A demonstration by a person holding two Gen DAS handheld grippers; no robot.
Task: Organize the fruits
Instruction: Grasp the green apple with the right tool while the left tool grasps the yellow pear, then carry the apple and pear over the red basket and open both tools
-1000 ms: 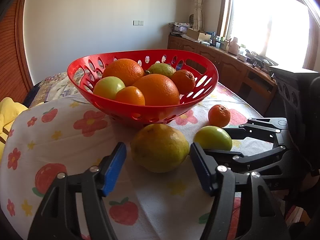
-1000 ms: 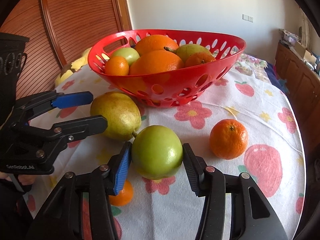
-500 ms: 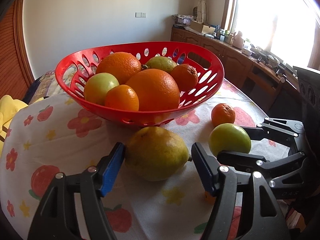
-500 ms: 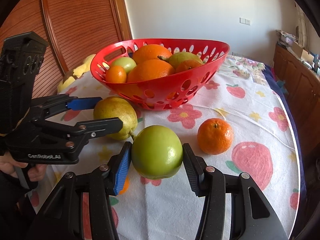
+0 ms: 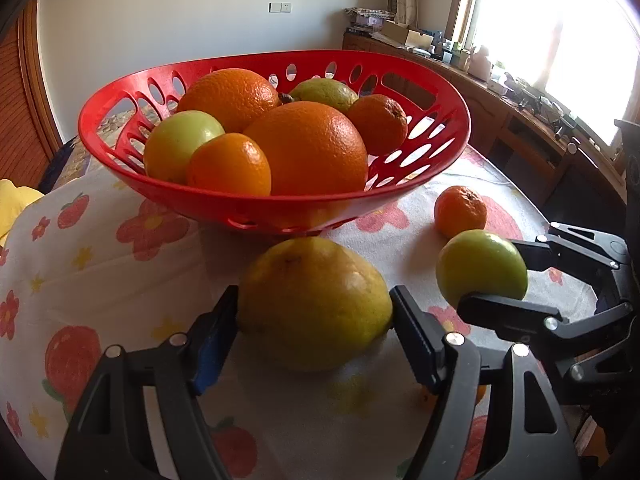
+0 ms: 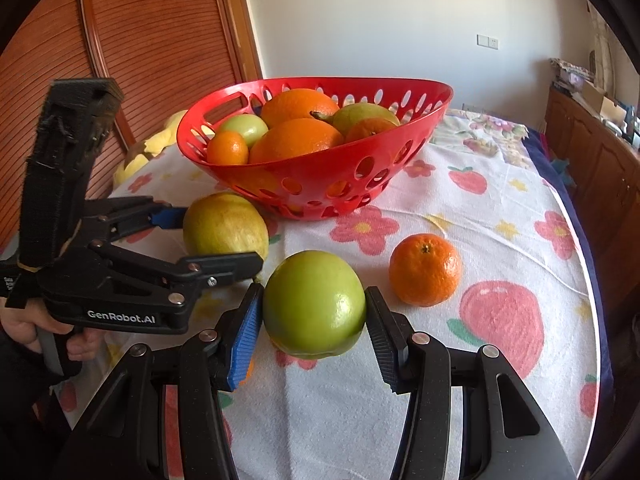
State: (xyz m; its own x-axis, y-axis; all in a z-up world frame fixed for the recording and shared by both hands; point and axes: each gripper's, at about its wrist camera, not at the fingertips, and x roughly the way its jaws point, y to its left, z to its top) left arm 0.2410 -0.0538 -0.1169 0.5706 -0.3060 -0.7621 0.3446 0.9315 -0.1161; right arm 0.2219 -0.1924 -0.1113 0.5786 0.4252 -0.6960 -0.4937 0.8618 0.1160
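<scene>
A red perforated basket [image 5: 420, 168] [image 6: 360, 168] holds several oranges, green apples and a pear. My left gripper [image 5: 314, 320] is shut on a large yellow pear [image 5: 316, 304], also seen in the right wrist view [image 6: 224, 224], lifted just off the cloth in front of the basket. My right gripper [image 6: 314, 320] is shut on a green apple [image 6: 314, 304] [image 5: 482, 268] and holds it above the cloth to the pear's right. A mandarin [image 6: 426, 268] [image 5: 460, 210] lies on the cloth beside the apple.
The round table has a floral cloth [image 6: 500, 220]. A small orange fruit [image 6: 249, 368] peeks out under my right gripper. A wooden sideboard [image 5: 520, 120] stands along the window wall, a slatted wooden door [image 6: 140, 60] on the other side.
Both grippers have risen with their fruits. The left gripper has closed onto the pear. The basket now looks nearer in the left view and lower in the right.
</scene>
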